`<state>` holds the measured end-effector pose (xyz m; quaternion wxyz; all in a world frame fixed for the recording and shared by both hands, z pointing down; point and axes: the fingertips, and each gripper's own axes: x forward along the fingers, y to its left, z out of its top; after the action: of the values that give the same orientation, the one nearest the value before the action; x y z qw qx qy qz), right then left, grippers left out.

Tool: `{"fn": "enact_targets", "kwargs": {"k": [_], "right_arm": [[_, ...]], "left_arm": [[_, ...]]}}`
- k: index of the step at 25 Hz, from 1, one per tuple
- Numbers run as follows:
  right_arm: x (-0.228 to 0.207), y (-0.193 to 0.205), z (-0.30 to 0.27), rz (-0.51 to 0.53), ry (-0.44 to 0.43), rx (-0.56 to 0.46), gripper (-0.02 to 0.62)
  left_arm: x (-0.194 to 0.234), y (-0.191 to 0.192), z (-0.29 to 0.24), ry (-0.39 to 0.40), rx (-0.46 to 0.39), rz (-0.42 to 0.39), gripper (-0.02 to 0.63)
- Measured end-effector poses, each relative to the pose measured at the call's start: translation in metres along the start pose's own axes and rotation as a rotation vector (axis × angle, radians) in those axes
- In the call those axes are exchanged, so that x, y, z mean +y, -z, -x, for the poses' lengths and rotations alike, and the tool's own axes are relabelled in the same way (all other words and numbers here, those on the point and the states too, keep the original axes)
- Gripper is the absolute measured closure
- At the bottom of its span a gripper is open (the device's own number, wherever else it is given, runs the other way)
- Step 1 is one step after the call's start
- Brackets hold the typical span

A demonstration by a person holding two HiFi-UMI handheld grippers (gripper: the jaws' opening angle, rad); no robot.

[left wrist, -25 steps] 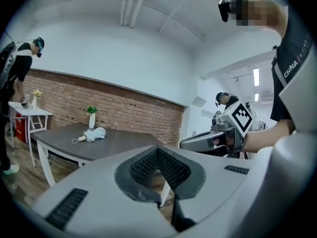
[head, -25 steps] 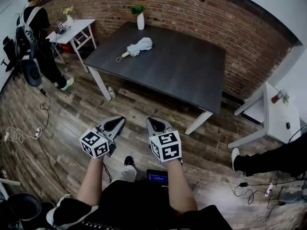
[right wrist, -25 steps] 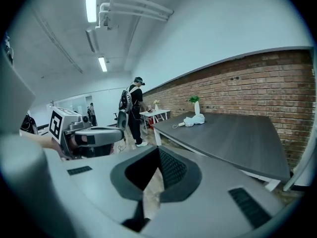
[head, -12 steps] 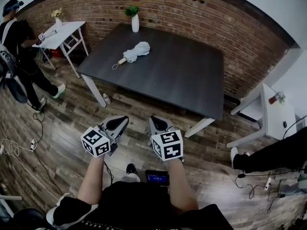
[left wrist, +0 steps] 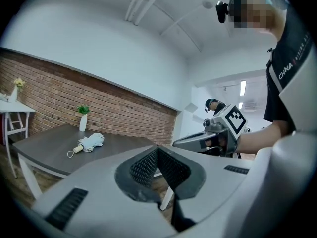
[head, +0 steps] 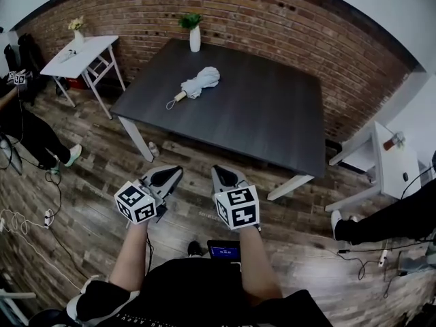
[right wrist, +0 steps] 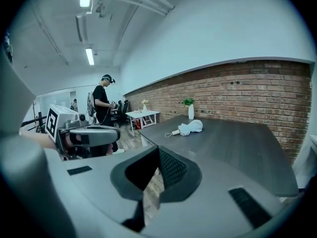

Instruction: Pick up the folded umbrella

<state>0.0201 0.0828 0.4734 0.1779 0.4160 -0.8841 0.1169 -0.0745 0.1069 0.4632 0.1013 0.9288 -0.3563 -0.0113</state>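
Note:
A folded white umbrella (head: 197,82) with a pale handle and wrist loop lies on the far left part of a dark grey table (head: 259,114). It also shows in the left gripper view as the umbrella (left wrist: 89,143) and in the right gripper view as the umbrella (right wrist: 189,128). My left gripper (head: 167,176) and right gripper (head: 225,177) hang side by side over the wooden floor, short of the table's near edge. Both are shut with nothing between the jaws, the left gripper (left wrist: 157,150) and the right gripper (right wrist: 158,150) each meeting at the tips.
A white vase with a green plant (head: 195,36) stands at the table's back edge by the brick wall. A white side table (head: 78,50) is at back left, another white table (head: 395,165) at right. One person (head: 20,121) stands left, someone's leg (head: 388,220) lies right. Cables (head: 27,216) cross the floor.
The table and umbrella have shifted slightly in the head view as I walk toward them. The person at the left has slid out to the picture's edge. Both grippers stay shut.

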Motion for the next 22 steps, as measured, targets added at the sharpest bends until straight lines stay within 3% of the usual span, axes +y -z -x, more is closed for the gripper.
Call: {"fn": "enact_targets", "kwargs": {"k": [14,22], "right_arm": [[-0.01,-0.007,-0.067,-0.008,-0.022,0.019,0.588],[-0.04,-0.04,-0.13,-0.021,-0.046,0.003,0.588]], "left_arm": [[0.059,0.018,-0.015,0.001,0.015,0.046,0.604],[0.126,-0.005,-0.051,-0.019,0.03,0.025,0.604]]}}
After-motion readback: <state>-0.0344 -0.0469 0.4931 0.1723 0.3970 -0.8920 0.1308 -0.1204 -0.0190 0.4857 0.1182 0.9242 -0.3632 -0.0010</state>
